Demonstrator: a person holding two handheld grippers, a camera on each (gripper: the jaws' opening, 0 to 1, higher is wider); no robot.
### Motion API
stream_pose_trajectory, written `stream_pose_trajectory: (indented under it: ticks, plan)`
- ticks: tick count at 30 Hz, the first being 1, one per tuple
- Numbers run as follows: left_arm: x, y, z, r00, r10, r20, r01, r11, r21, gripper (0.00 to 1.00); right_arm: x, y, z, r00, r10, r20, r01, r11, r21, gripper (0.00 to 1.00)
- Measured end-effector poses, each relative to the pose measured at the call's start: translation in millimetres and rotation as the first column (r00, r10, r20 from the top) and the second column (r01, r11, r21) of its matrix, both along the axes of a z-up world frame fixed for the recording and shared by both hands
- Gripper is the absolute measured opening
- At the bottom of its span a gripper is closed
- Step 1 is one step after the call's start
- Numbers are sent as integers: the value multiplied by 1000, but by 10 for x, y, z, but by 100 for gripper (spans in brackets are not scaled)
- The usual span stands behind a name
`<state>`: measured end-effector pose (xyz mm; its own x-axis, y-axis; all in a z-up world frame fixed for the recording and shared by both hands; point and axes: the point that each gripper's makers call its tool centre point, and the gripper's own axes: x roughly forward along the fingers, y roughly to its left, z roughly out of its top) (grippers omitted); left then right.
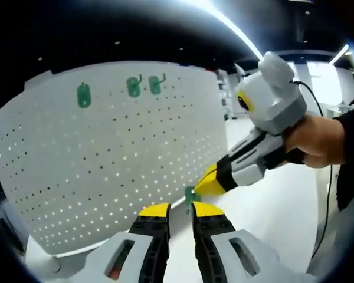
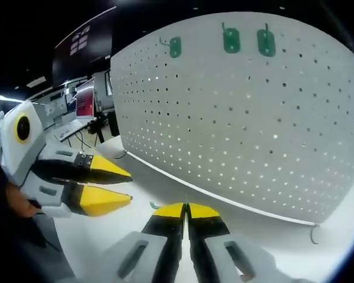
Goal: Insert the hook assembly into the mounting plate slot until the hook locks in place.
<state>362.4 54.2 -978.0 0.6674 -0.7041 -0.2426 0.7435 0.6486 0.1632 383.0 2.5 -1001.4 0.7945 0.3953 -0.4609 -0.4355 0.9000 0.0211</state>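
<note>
the right gripper, held in a hand, pinches a small green hook at its closed yellow tips, just in front of the lower edge of the white pegboard; in its own view the jaws stand pressed together with a bit of green hook showing at their left side. the left gripper hangs just beside that hook with its jaws slightly apart and nothing between them. high on the pegboard, well apart from the held hook, three more green hooks are mounted in a row.
</note>
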Motion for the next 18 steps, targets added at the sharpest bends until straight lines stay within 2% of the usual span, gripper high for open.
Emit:
stream_pose_trajectory:
  ticks: [5,8,18]
  plan:
    - [-21,-17,7,1000,-31,-6,31,999,-11,14,-23,46,64,1000,26,-10,-26,999,31,0]
    - [-31,-27,-1,998,-45,-38,43,998,-41,14,-36,84,103,999,42,-10,-42,999,35,0]
    - [-54,22,24,997,-67,-25,67,998,-21,14,-67,194,168,997,80,-15,-79,995,63,0]
